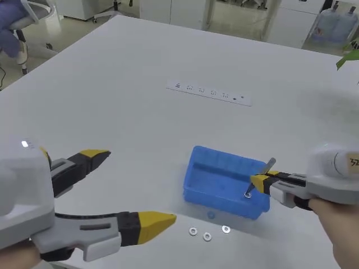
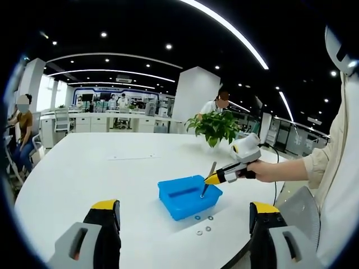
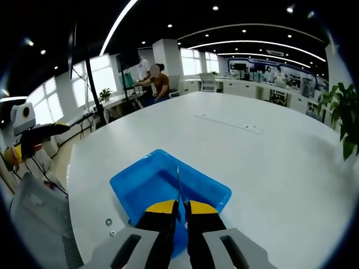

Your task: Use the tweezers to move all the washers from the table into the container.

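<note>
Too small to tell whether anything sits pinched at the tips of the slim silver metal tweezers (image 1: 270,165). Cut off at the lower edge of the head view: the grey bodies of both tools. Clamped narrow around the tweezers: yellow-tipped right gripper (image 1: 255,181), at 3 o'clock of the shallow blue plastic container (image 1: 216,179), with the tweezer tips dipped inside its near right corner. Spread wide, holding nothing: yellow-tipped left gripper (image 1: 142,185), at 9 o'clock of the container, apart from it. Lying flat on the white table (image 1: 140,84), just beside the container at 6 o'clock: three small shiny silver ring-shaped washers (image 1: 207,236), close together.
</note>
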Available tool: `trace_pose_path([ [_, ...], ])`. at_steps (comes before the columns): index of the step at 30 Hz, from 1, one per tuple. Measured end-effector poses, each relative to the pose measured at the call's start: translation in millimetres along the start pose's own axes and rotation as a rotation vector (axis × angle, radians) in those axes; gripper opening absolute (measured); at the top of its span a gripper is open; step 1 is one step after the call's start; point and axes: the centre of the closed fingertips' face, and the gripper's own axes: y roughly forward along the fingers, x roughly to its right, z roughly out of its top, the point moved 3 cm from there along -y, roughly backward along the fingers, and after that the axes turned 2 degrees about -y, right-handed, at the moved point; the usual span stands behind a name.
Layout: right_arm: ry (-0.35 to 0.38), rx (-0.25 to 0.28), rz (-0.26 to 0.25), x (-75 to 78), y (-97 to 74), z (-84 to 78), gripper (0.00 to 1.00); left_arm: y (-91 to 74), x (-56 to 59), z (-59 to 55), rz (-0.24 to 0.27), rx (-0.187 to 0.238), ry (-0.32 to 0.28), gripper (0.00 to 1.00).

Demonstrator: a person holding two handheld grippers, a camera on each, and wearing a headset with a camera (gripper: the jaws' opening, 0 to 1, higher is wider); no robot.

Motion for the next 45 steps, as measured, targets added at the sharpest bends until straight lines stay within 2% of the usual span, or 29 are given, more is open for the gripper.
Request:
trace_pose_path([
  [13,-0.016,0.117,0.04,-27.9,-31.6,28.8,0.03,3.2,4.8,-0.9,-0.018,-0.007,0.003,0.98],
  [18,-0.016,0.13,0.079,-45.4,-37.7,30.8,0.03,3.1,5.5,-1.2,-0.022,-0.009,0.005,0.98],
  [21,-0.01,0.125,0.105,-54.7,-36.8,26.1,0.03,2.9,6.2,-1.3,-0.024,-0.011,0.006,0.98],
  [26,-0.01,0.075,0.136,-66.2,-29.1,4.4,0.03,2.8,8.1,-2.3,-0.026,-0.014,0.004,0.97],
  [34,0.02,0.005,0.148,-63.7,-14.9,-25.9,0.03,1.0,9.4,-5.3,-0.025,-0.021,0.007,0.97],
  [45,0.022,-0.038,0.163,-69.6,-4.3,-38.6,0.03,-6.3,2.4,-10.4,-0.001,-0.027,-0.006,0.97],
])
